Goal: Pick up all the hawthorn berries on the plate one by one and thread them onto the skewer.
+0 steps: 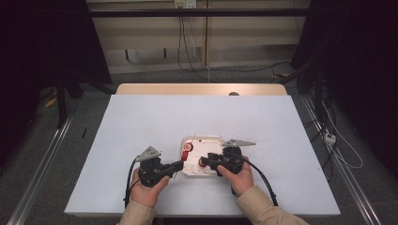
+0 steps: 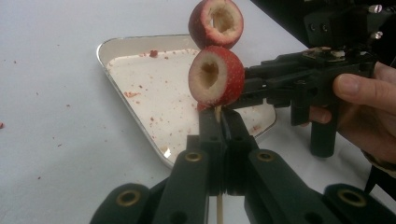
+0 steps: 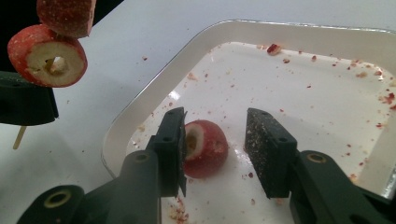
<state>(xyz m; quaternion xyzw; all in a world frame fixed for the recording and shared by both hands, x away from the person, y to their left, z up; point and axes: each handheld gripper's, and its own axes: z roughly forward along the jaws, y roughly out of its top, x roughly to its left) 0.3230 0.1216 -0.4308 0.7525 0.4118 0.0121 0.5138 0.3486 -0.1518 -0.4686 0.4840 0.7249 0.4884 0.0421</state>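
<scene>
Holding the skewer [image 2: 218, 114] pinched in your left hand-held gripper [image 2: 219, 122], you have the right hand-held gripper [image 3: 215, 149] spread around the hawthorn piece [image 3: 204, 148] in the tray [image 3: 140, 100] at 6 o'clock of the desk [image 1: 141, 122], so next close gently and lift it.

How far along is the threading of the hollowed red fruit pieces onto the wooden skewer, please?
Done: two fruit pieces sit on the skewer, which the left gripper clamps. In hand: the right gripper brackets a third piece in the tray, jaws open. Left: gripping it and threading it on.
</scene>
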